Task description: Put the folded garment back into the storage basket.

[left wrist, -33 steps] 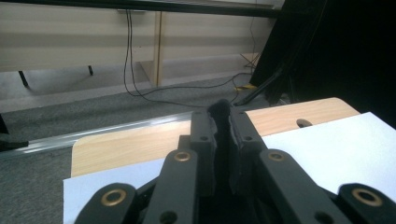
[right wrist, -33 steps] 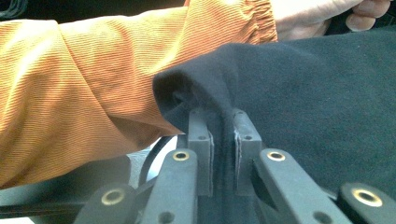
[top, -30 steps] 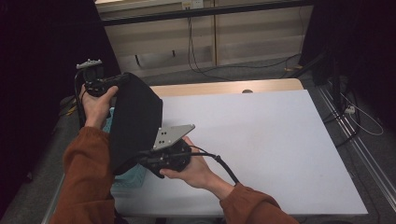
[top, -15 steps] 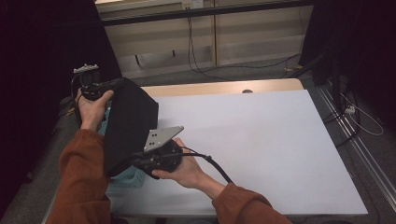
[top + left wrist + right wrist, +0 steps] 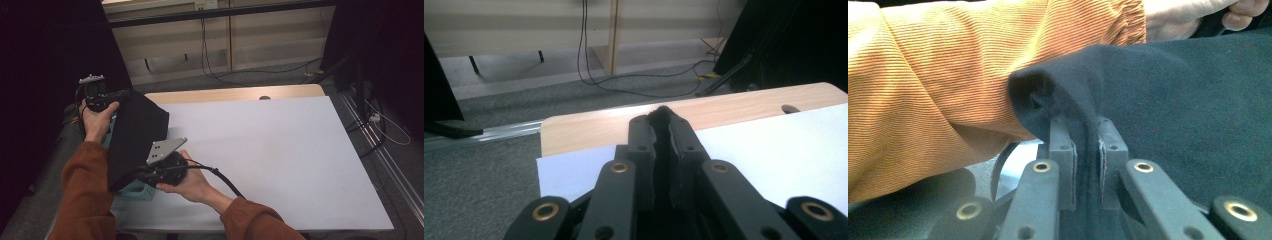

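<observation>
High view has the black soft cloth (image 5: 132, 137) hanging limp between both grippers over the bench's (image 5: 280, 150) left edge. Left gripper (image 5: 663, 116) and right gripper (image 5: 1087, 125) each pinch a corner tight; it's light and floppy, so edges are the spot.

Cloth (image 5: 132, 140) hangs over basket (image 5: 134, 191) at table's (image 5: 280, 150) left edge.

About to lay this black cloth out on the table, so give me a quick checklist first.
1. Left tongs shut on the black cloth: ok.
2. Right tongs shut on the cloth's edge: ok.
3. Cloth lifted off the teal basket: cannot tell.
4. White table bare where the cloth would land: ok.
5. Cloth stretched flat between both tongs: not ok, it hangs folded.
</observation>
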The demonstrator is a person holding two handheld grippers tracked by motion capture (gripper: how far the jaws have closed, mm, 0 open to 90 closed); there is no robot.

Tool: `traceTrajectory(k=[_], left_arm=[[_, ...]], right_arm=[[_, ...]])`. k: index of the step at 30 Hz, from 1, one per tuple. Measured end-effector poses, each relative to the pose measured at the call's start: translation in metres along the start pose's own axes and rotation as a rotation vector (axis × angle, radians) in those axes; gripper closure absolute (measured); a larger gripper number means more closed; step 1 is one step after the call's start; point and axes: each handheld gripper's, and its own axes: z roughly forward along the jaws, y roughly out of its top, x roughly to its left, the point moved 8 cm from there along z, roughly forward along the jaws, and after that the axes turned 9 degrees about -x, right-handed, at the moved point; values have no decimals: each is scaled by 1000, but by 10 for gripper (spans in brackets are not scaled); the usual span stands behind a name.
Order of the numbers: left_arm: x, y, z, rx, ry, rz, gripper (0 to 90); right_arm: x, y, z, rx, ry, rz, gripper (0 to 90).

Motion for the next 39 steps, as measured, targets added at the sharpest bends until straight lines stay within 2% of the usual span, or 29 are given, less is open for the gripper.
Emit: traceTrajectory(k=[3, 9, 15, 25, 27, 32, 33, 39], left_arm=[[1, -2, 1, 4, -5, 11, 823], [5, -4, 2, 9, -2, 7, 824], [14, -11, 1, 25, 15, 1, 823], [21, -18, -2, 39, 30, 30, 823], [27, -22, -1, 56, 42, 35, 823], [32, -27, 0, 62, 44, 23, 822], [34, -30, 1, 75, 52, 25, 823], [36, -36, 1, 82, 58, 30, 822]], right_arm=[[0, -3, 5, 10, 1, 1, 820], [0, -6, 11, 19, 3, 0, 820], [1, -10, 21, 29, 6, 6, 820], [5, -16, 41, 55, 23, 8, 820], [5, -19, 47, 67, 24, 15, 820], [4, -23, 52, 79, 21, 15, 820], [4, -24, 54, 85, 22, 18, 820], [4, -28, 59, 103, 15, 13, 819]])
